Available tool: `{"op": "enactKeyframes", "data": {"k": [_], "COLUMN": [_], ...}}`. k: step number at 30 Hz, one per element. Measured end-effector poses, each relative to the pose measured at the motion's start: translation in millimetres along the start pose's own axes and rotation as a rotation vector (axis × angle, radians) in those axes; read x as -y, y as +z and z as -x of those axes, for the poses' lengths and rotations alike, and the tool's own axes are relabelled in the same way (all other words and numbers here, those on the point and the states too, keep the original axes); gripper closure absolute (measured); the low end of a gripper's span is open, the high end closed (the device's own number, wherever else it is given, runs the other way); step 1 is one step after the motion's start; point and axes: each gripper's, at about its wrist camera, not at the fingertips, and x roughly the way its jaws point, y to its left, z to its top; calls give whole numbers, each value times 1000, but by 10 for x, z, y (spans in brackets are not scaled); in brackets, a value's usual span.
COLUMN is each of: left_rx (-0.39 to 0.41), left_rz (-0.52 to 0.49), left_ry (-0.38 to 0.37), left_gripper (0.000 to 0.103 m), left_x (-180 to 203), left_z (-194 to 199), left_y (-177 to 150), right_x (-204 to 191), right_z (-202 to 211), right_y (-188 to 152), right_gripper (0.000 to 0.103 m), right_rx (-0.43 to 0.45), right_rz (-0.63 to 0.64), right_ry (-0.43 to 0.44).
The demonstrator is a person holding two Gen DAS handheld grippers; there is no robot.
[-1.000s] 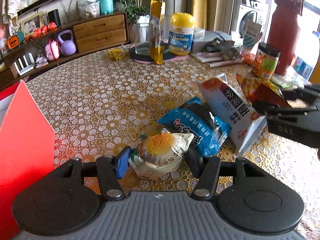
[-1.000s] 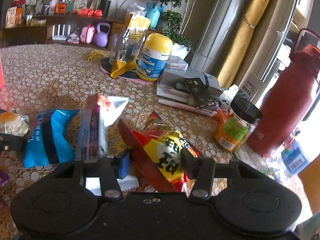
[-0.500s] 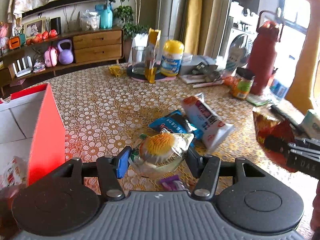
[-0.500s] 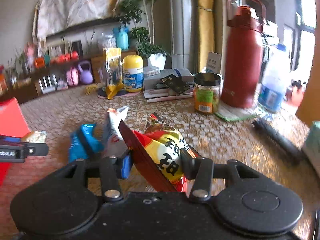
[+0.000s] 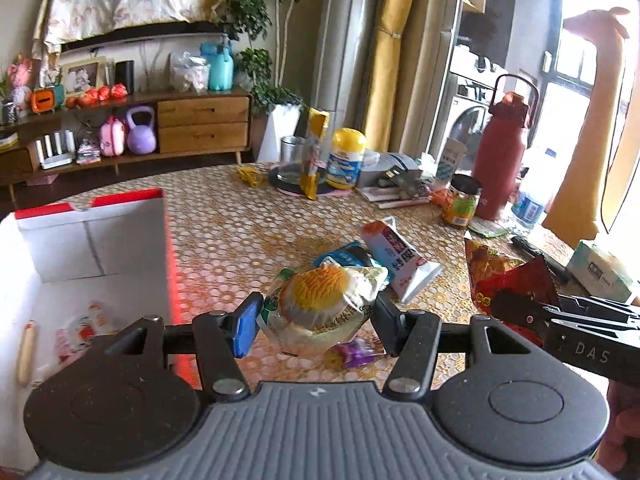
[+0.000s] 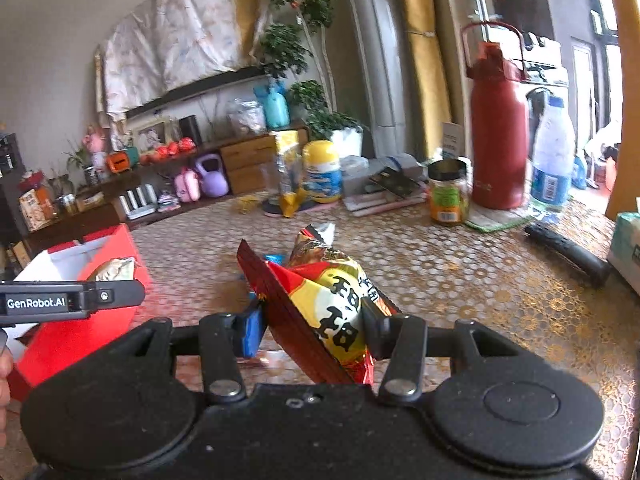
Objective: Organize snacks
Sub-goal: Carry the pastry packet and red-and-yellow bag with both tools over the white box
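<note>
My left gripper (image 5: 316, 320) is shut on a clear packet with an orange-yellow pastry (image 5: 324, 300), held above the table beside the open red box (image 5: 92, 240). My right gripper (image 6: 312, 332) is shut on a red and yellow snack bag (image 6: 328, 300), raised over the table; the same bag (image 5: 504, 280) shows at the right of the left wrist view. A white and orange packet (image 5: 396, 256), a blue packet (image 5: 344, 252) and a small purple wrapper (image 5: 356, 352) lie on the table. The red box (image 6: 80, 320) holds a few snacks.
At the table's far side stand a red flask (image 6: 498, 140), a water bottle (image 6: 552, 160), a jar (image 6: 448, 192), a yellow-capped bottle (image 5: 344, 156), a glass (image 5: 292, 156) and books. A black handle (image 6: 568, 252) and a tissue box (image 5: 600, 272) lie at right.
Both grippers rose and drew back from the pile with their packets. The red box's open inside has come into view at left, and the right gripper has rolled upright.
</note>
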Motion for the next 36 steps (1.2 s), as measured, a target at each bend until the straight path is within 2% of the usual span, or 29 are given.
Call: {"op": "enactKeyframes", "data": {"k": [20, 36], "left_rx": [98, 77], "left_rz": [99, 84], "left_ry": [122, 233], "left_gripper": [45, 45], "left_x": [-814, -1450], "left_z": [667, 583], "left_y": [-50, 151], "right_x": [-1058, -1900], "right_z": [78, -182], "right_y": [134, 377], "right_gripper": [56, 56], "right_rx": [17, -2], "right_rz": [125, 226], "right_ry": [175, 310]}}
